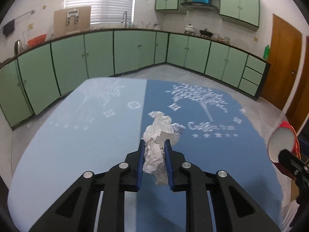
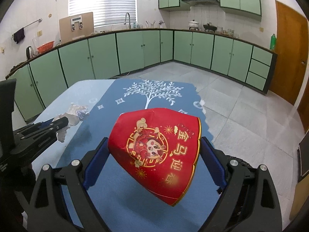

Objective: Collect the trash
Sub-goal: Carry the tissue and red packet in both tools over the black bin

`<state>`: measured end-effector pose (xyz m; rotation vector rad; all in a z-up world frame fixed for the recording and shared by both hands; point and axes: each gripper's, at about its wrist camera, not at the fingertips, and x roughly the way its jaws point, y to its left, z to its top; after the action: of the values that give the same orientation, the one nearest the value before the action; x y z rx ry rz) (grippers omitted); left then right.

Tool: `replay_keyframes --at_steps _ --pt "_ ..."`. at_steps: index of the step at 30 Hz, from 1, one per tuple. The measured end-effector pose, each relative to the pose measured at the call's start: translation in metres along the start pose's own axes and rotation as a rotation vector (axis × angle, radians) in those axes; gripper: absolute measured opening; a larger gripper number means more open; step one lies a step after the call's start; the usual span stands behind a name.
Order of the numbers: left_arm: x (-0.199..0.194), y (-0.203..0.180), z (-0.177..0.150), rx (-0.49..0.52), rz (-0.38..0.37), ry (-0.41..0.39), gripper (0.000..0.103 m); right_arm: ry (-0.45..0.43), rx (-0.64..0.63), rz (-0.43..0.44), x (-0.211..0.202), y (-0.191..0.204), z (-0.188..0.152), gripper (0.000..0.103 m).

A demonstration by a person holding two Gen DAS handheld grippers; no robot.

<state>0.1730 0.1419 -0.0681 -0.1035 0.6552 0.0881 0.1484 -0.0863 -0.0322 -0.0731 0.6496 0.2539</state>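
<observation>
A crumpled white tissue (image 1: 160,123) hangs between the blue pads of my left gripper (image 1: 154,142), which is shut on it just above the two-tone blue tablecloth (image 1: 77,135). From the right wrist view the same tissue (image 2: 77,112) sticks out past the left gripper (image 2: 63,121) at the left. My right gripper (image 2: 154,139) is shut on a red paper cup (image 2: 160,145) with gold print, held on its side and lifted off the cloth (image 2: 115,193). The cup's white inside (image 1: 281,143) shows at the right edge of the left wrist view.
Green floor cabinets (image 2: 135,50) run along the far walls under a cluttered counter. A wooden door (image 2: 289,48) stands at the right. Grey tiled floor (image 2: 241,116) lies beyond the table's far and right edges.
</observation>
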Motion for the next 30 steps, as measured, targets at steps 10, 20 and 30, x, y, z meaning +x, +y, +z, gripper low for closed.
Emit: replay_keyframes --at_steps 10,20,30 --pt "-0.051 -0.048 0.006 0.049 -0.079 -0.064 0.02 -0.066 0.033 -0.001 -0.048 -0.029 0.008 0.089" --pt "-0.076 -0.096 0.004 0.123 -0.161 -0.086 0.02 -0.11 0.063 -0.043 -0.086 -0.067 0.001 0.089" --pt "-0.085 -0.153 -0.004 0.185 -0.249 -0.09 0.02 -0.124 0.086 -0.129 -0.108 -0.116 -0.011 0.089"
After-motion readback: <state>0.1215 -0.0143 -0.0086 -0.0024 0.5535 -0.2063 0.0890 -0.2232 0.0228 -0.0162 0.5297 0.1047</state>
